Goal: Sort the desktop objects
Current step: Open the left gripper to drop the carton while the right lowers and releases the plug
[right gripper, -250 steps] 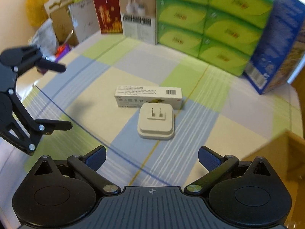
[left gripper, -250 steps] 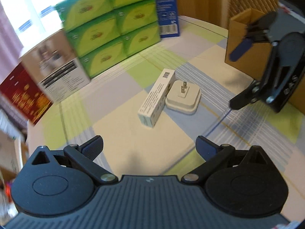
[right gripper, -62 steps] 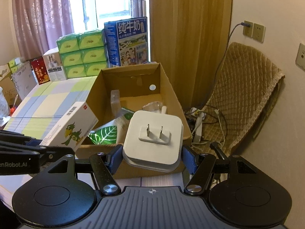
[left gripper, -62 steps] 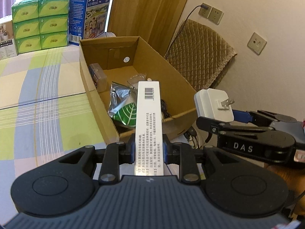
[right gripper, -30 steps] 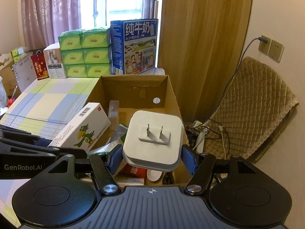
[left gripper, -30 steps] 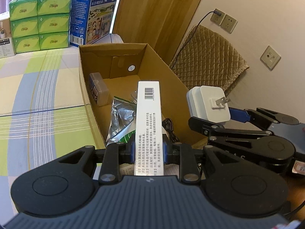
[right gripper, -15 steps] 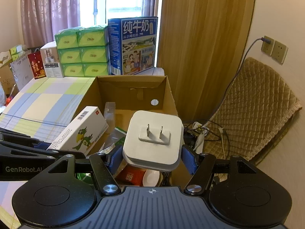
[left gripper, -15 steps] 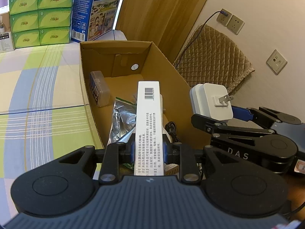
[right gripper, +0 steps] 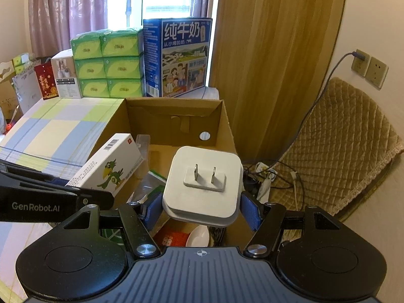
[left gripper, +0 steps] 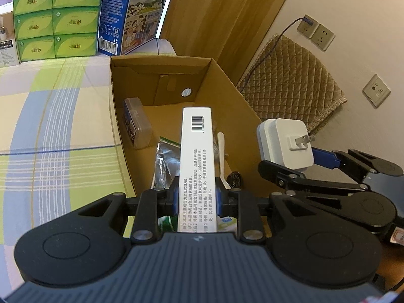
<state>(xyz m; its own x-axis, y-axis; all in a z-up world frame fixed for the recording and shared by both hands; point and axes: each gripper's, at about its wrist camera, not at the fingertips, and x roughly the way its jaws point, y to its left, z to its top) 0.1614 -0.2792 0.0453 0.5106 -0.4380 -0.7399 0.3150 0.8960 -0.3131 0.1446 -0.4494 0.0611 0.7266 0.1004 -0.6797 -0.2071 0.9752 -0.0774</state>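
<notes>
My left gripper (left gripper: pixel 197 200) is shut on a long white medicine box (left gripper: pixel 197 156), held lengthwise over the open cardboard box (left gripper: pixel 232 93). The same medicine box (right gripper: pixel 111 166), with a green parrot on its side, shows at the left of the right wrist view. My right gripper (right gripper: pixel 202 209) is shut on a white plug adapter (right gripper: pixel 204 184), prongs facing the camera, above the near right part of the cardboard box (right gripper: pixel 174 111). In the left wrist view the adapter (left gripper: pixel 285 142) hangs over the box's right wall.
Inside the box lie a clear plastic case (left gripper: pixel 136 122), a foil packet (left gripper: pixel 164 161), a white spoon (left gripper: pixel 221 151) and a red item (right gripper: pixel 171 238). Green tissue packs (right gripper: pixel 108 63) and a blue milk carton (right gripper: pixel 176 55) stand at the table's back. A quilted chair (right gripper: pixel 333 146) and cables are right.
Both grippers have moved forward over the cardboard box, still holding the medicine box and the adapter. Much earlier both items lay on the table and both grippers were open.
</notes>
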